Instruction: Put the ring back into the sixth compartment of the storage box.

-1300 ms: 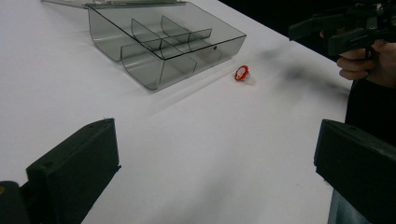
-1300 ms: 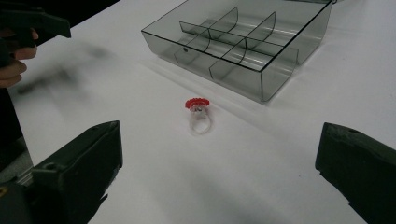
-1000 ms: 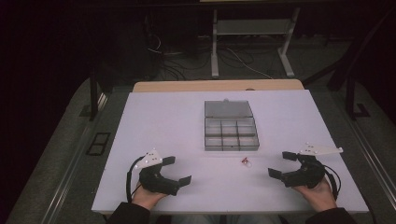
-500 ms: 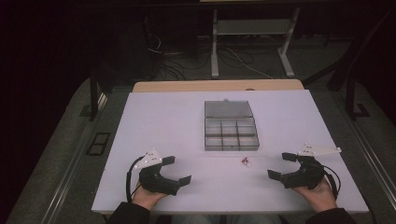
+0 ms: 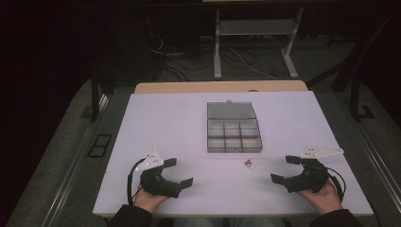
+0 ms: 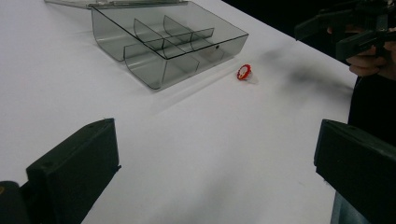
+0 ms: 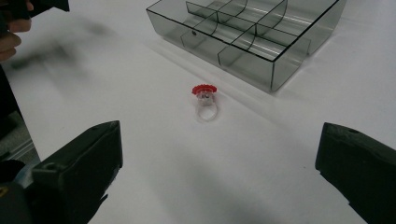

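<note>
A small clear ring with a red top (image 5: 248, 163) (image 6: 243, 72) (image 7: 204, 95) lies on the white table (image 5: 165, 123), just in front of a grey see-through compartment box (image 5: 233, 135) (image 6: 168, 39) (image 7: 252, 28) with its lid open flat behind it. My left gripper (image 5: 178, 172) rests near the front left edge, open and empty. My right gripper (image 5: 284, 169) rests near the front right edge, open and empty, with the ring a short way ahead between its jaws in the right gripper view. The box compartments look empty.
Beyond the table's far edge stand a wooden strip (image 5: 222, 87), desk legs (image 5: 217, 52) and loose cables on a dark floor. Dark frame posts (image 5: 97, 90) stand at both sides. In the left gripper view the other hand with its gripper (image 6: 359, 28) sits at the upper right.
</note>
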### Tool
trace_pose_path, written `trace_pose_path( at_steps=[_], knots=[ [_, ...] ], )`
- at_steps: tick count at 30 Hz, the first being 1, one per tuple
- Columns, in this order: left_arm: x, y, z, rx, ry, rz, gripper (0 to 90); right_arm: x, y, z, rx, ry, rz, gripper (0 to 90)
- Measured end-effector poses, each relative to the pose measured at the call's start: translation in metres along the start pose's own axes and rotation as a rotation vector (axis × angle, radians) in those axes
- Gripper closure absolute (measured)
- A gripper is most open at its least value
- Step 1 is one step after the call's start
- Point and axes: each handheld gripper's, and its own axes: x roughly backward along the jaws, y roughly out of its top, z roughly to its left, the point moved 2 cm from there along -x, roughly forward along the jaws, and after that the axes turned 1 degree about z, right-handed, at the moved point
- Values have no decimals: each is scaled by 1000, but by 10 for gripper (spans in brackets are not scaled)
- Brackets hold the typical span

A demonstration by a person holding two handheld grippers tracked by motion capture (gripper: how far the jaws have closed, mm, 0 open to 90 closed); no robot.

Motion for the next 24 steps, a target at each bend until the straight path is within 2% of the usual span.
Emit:
trace_pose_path(
  at_steps=[11, 19, 24],
  knots=[
    [0, 0, 0, 0, -3, -1, 0, -6, 11, 5, 34, 20, 47, 8],
    [0, 0, -1, 0, -5, 1, 0, -13, 18, 8, 35, 35, 93, 8],
    [0, 0, -1, 0, -4, 2, 0, -20, 24, 11, 59, 44, 107, 8]
  ],
)
